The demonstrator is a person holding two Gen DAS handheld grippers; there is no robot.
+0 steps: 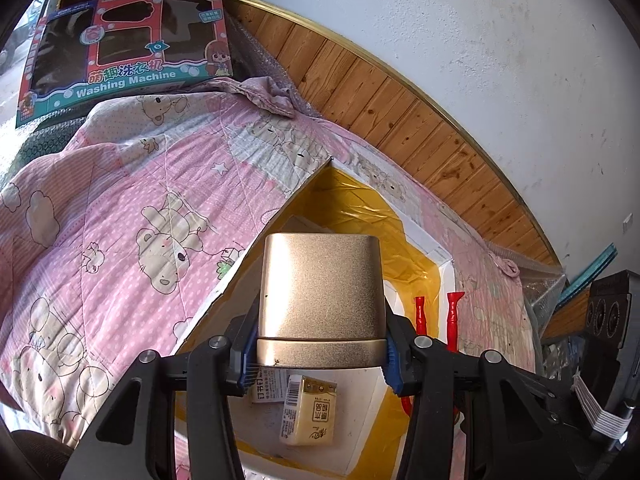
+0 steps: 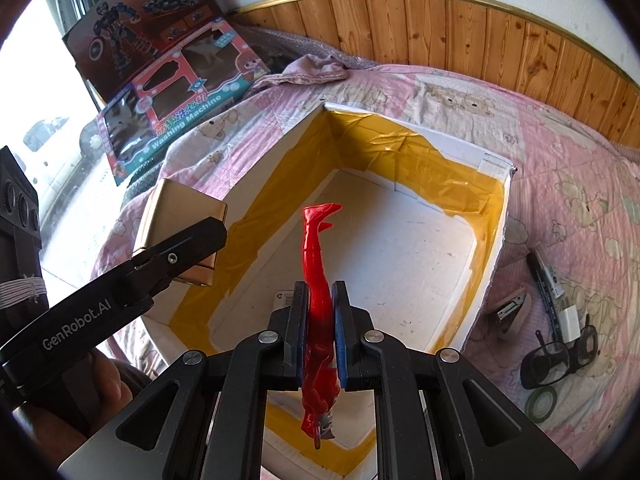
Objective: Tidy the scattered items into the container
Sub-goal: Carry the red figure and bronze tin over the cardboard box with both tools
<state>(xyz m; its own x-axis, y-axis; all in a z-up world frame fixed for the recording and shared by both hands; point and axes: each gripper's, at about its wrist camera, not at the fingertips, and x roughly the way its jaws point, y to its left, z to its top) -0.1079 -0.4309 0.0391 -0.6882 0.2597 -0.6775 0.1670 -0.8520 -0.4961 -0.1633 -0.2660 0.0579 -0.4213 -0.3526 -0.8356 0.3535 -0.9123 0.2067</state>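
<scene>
Pinching red figure (image 2: pixel 318 280), right gripper (image 2: pixel 320 308) points its legs fwd over box (image 2: pixel 256 216); left gripper (image 1: pixel 320 354) clamps gold tin (image 1: pixel 320 292) upright.

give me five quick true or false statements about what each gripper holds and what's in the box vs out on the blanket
1. The left gripper is shut on a gold metal tin. True.
2. The right gripper holds a black marker pen. False: it clamps a red plastic figure; the black marker pen lies on the pink bear-print blanket.
3. The white box lined with yellow tape is empty. False: a small yellow packet and a white carton lie inside.
4. Black-framed glasses lie outside the box. True.
5. The washing machine toy carton sits inside the box. False: it stands beyond the blanket.
</scene>
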